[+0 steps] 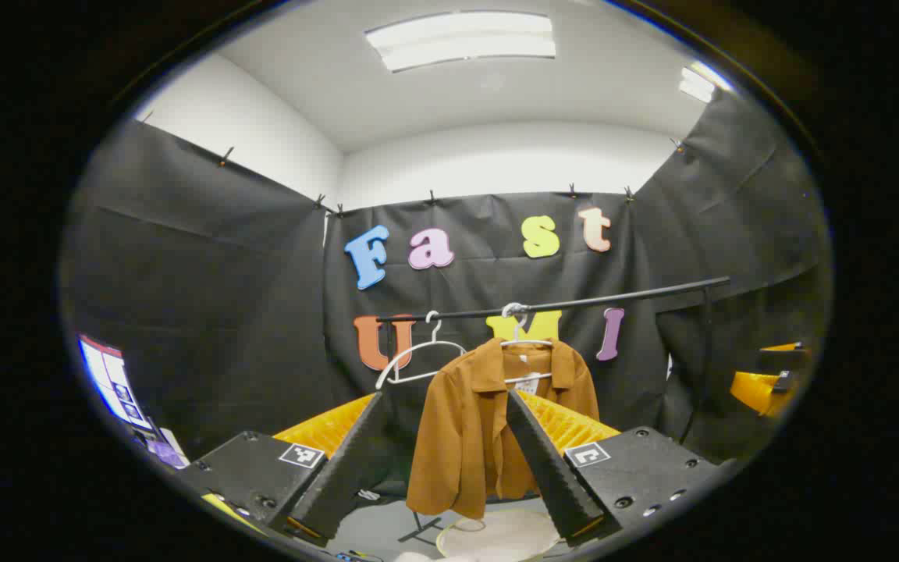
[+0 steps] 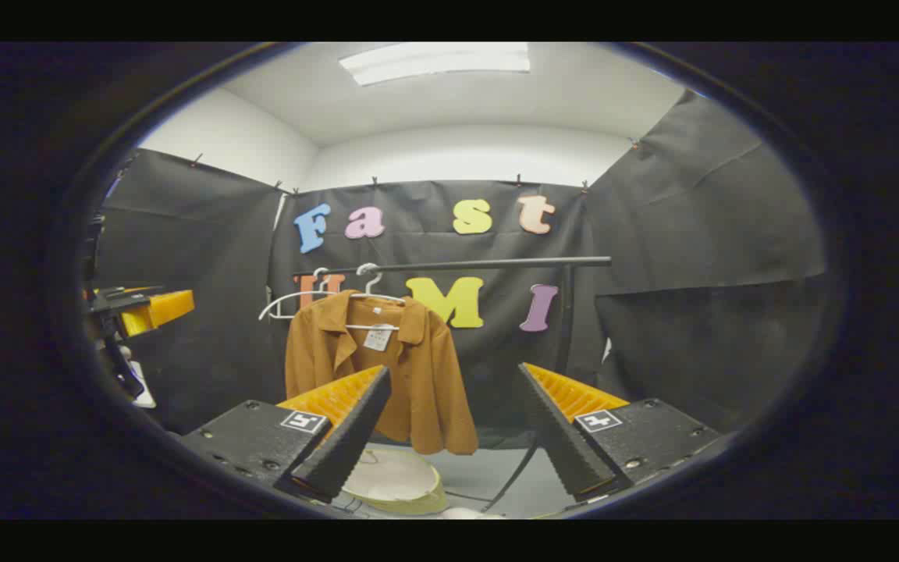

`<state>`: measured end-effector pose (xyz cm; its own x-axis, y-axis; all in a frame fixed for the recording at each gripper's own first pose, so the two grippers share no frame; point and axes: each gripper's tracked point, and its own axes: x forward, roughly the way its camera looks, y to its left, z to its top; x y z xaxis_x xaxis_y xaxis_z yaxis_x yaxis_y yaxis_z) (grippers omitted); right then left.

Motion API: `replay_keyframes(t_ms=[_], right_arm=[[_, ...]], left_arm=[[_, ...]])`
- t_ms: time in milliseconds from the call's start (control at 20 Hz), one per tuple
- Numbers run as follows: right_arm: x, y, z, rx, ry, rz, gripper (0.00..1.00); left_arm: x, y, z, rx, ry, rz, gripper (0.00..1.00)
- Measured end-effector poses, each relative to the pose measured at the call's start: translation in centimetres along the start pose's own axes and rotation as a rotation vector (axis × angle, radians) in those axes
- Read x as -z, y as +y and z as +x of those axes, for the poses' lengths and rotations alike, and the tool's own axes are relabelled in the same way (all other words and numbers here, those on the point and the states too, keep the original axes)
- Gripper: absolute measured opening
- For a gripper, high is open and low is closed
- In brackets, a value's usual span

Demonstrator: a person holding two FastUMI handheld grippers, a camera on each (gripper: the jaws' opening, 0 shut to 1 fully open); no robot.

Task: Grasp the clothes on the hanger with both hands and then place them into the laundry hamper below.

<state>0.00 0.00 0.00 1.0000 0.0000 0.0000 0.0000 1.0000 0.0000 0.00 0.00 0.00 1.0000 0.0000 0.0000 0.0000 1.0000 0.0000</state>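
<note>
in the left gripper view, the left hand-held gripper sits at the bottom of the frame with its two fingers spread wide and nothing between them, released. just past them, in the lower middle of the frame, a brown shirt hangs on a white hanger from a black rail that runs across the middle of the frame. the shirt is seen through the gap between the fingers, well beyond them and not touched. a second white hanger, bare, hangs on the rail to the left of the shirt. below the shirt, at the bottom edge, shows the pale round rim of the hamper on the floor. at the right edge of this view the other gripper is partly seen.

in the right gripper view, the right hand-held gripper is at the bottom of the frame, its fingers also wide apart and empty. the shirt hangs left of centre, above and behind the left finger, apart from it. the rail crosses above it, and the hamper lies under the shirt at lower centre. the other gripper shows at the left edge.
</note>
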Motion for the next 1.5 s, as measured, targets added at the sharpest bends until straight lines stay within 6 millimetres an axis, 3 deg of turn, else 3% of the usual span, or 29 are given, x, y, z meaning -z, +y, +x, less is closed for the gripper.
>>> replay_keyframes(t_ms=[200,600,1200,1500], right_arm=[[-0.1,0.0,-0.6,0.01,-0.011,-0.009,1.0],[-1.1,-0.9,-1.8,0.066,-0.023,0.01,1.0],[-1.8,0.8,-2.9,0.071,-0.033,-0.015,1.0],[-0.6,0.8,-2.0,0.082,-0.02,-0.009,0.99]], left_arm=[[-0.3,-2.1,0.1,0.061,0.0,-0.031,1.0],[-1.7,-2.5,-0.6,0.105,-0.022,-0.014,1.0],[-0.7,-0.4,-1.0,0.089,0.002,-0.002,1.0],[0.4,0.1,-1.1,0.075,0.018,0.009,1.0]])
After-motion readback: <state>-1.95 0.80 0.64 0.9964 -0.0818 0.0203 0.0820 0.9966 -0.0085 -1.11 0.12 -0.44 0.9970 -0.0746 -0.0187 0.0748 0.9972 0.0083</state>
